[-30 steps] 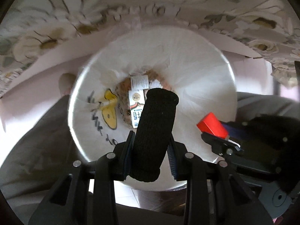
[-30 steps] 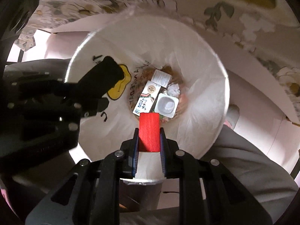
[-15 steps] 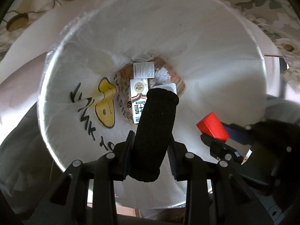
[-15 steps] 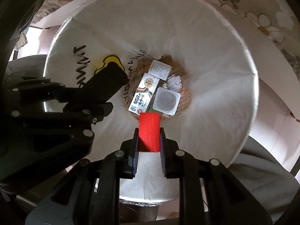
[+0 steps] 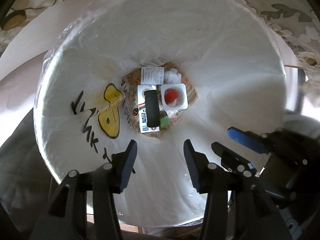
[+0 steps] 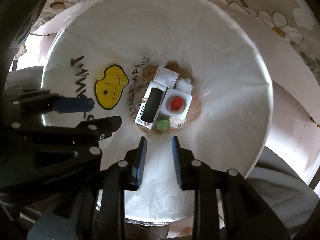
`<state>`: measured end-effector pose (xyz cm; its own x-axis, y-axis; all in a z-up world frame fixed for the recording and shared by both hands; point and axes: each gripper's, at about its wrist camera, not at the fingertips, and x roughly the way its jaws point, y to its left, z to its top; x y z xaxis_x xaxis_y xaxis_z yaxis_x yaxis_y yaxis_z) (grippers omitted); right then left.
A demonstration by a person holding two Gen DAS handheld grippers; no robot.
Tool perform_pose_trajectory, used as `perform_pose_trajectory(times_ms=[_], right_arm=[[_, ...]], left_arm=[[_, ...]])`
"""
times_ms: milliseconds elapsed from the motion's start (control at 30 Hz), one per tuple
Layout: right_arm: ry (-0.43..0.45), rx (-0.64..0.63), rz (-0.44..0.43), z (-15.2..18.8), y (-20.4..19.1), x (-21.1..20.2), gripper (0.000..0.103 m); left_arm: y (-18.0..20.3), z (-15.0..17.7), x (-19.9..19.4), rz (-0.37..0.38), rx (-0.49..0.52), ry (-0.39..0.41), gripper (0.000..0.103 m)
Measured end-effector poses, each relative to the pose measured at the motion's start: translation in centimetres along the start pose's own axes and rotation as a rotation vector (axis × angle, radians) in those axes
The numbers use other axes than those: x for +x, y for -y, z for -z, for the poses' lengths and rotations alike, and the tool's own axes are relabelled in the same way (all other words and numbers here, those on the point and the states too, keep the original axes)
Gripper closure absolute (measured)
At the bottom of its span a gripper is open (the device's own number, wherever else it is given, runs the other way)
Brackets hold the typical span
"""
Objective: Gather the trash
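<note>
Both wrist views look down into a white trash bin (image 5: 230, 46) lined with a bag bearing a yellow face. At the bottom lie a black cylinder (image 5: 152, 108) on a milk carton (image 5: 142, 120), a red block (image 5: 171, 97) inside a white plastic cup (image 5: 185, 100), a green piece (image 5: 165, 120), a crumpled tissue and a label. My left gripper (image 5: 160, 160) is open and empty above the bin. My right gripper (image 6: 159, 156) is open and empty too. The same pile shows in the right wrist view, with the black cylinder (image 6: 153, 104) and red block (image 6: 177, 103).
A flowered cloth (image 5: 290, 20) and white board (image 5: 30, 34) lie behind the bin. The right gripper (image 5: 238, 146) shows at the right of the left wrist view; the left gripper (image 6: 88, 112) shows at the left of the right wrist view.
Both grippers opened. The black cylinder fell from the left gripper and the red block from the right gripper; both now lie at the bottom of the bin.
</note>
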<state>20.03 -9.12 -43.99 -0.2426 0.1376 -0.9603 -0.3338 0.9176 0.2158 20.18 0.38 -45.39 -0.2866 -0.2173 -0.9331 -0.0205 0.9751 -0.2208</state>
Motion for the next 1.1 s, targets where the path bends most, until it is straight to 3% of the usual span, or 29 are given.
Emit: perform_pose_trajectory(times_ms=[233, 667, 967, 1100], right_arm=[[0.025, 0.004, 0.01, 0.3, 0.1, -0.9, 0.075], [0.098, -0.022, 0.06, 2.5, -0.2, -4.5, 0.075], [0.199, -0.066, 0.089, 5.3, -1.1, -10.7, 0.075], [0.278, -0.11, 0.098, 7.0, -2.1, -14.7, 0.064]], left_arm=[[-0.5, 0.4, -0.7, -0.005, -0.008, 0.016, 0.052], [0.4, 3.0, -4.8, -0.094, 0.042, 0.105, 0.052], [2.1, 6.2, -12.1, -0.096, 0.082, 0.278, 0.052], [3.1, 8.6, -15.9, -0.131, 0.106, 0.408, 0.05]])
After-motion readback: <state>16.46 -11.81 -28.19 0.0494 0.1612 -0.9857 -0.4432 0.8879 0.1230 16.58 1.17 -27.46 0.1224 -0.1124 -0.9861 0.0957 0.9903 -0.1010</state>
